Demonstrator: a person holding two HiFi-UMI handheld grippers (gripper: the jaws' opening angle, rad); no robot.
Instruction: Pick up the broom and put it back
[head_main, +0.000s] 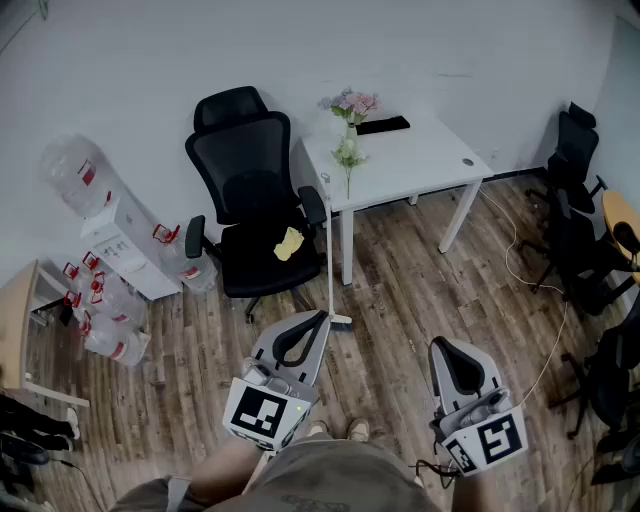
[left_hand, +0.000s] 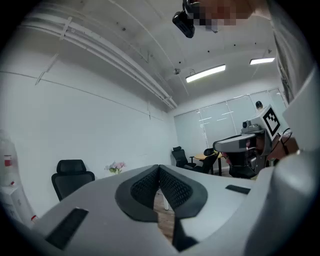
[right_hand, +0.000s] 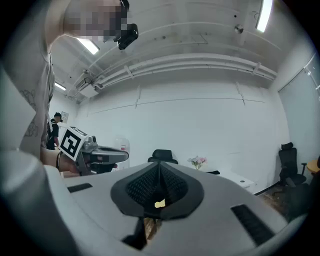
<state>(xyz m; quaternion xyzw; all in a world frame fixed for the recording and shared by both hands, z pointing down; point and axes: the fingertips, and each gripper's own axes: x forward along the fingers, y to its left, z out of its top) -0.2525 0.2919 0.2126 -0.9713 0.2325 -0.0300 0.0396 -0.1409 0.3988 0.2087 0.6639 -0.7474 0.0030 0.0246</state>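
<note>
Evidently awaiting pickup, the thin white-handled broom (head_main: 329, 250) leans on the white rectangular worktop (head_main: 420, 160) just ahead of the left claw (head_main: 312, 328), both it and the right claw (head_main: 445, 350) closed, empty.

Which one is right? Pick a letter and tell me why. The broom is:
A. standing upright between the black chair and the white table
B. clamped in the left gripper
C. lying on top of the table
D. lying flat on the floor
A: the broom stands upright with its head on the wood floor, its thin handle rising between the black chair and the white table, and nothing grips it.
</note>
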